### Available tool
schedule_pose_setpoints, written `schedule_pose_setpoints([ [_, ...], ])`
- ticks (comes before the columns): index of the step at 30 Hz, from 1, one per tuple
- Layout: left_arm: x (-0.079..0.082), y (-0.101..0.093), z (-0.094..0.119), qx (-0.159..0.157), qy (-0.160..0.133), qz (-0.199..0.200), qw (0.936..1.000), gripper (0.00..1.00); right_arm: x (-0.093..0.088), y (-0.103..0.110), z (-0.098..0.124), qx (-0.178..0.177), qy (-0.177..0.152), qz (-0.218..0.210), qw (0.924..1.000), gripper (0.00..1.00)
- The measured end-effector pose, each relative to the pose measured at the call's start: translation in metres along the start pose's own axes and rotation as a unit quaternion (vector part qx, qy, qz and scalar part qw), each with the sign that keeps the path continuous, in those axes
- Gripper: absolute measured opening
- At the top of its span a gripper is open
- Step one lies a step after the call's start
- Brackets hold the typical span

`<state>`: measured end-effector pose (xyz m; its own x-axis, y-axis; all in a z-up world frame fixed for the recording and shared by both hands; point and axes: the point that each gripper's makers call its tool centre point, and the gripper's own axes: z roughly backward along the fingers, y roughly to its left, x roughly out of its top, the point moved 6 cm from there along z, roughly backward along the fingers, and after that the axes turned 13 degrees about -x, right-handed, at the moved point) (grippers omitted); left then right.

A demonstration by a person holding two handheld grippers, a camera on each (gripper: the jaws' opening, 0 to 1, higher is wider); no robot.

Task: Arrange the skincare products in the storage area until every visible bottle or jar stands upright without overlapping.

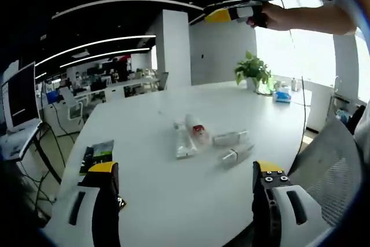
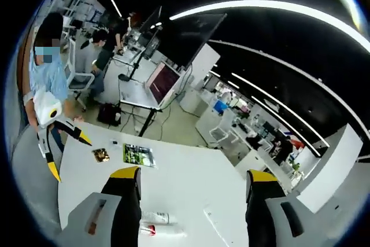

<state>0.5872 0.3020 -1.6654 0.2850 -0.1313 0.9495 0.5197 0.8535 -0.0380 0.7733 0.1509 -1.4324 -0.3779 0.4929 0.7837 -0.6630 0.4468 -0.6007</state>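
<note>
4 tubes [image 1: 205, 140] mid-table [image 1: 162, 195], plant [image 1: 252, 71] behind

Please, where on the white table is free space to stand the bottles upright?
The white table is bare between the lying skincare tubes and the green booklet, and beyond them toward the potted plant. It is crowded only at that central cluster.

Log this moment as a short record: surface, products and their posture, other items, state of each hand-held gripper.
surface: white table
products: several skincare tubes and bottles clustered mid-table, all lying flat, none upright
other items: green booklet near the table edge; potted plant at the far end
left hand-held gripper: open, empty, short of the products
right hand-held gripper: open, empty, raised above the table
task status: not yet started
</note>
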Motion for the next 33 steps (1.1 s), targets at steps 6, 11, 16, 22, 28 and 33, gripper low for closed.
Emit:
schedule_pose_setpoints([
  [6,-0.001,0.002,0.000,0.005,0.003,-0.002,1.0000,0.90,0.019,-0.019,-0.027,0.049,0.007,0.001,0.9988,0.67],
  [11,-0.002,0.003,0.001,0.010,0.007,-0.001,0.9999,0.89,0.035,-0.036,-0.046,0.056,-0.004,0.031,0.9979,0.64],
  [16,-0.004,0.003,0.000,0.010,0.014,-0.003,0.9998,0.88,0.047,-0.058,-0.071,0.065,-0.019,0.039,0.9969,0.59],
  [22,-0.005,0.004,0.000,0.011,0.020,-0.002,0.9997,0.87,0.068,-0.071,-0.094,0.076,-0.037,0.079,0.9933,0.52],
  [28,-0.007,0.004,0.000,0.013,0.027,-0.001,0.9995,0.86,0.054,-0.065,-0.122,0.125,0.002,0.134,0.9832,0.51],
  [33,-0.010,0.005,-0.001,0.015,0.036,0.000,0.9992,0.84,0.030,-0.047,-0.142,0.200,0.035,0.171,0.9641,0.52],
])
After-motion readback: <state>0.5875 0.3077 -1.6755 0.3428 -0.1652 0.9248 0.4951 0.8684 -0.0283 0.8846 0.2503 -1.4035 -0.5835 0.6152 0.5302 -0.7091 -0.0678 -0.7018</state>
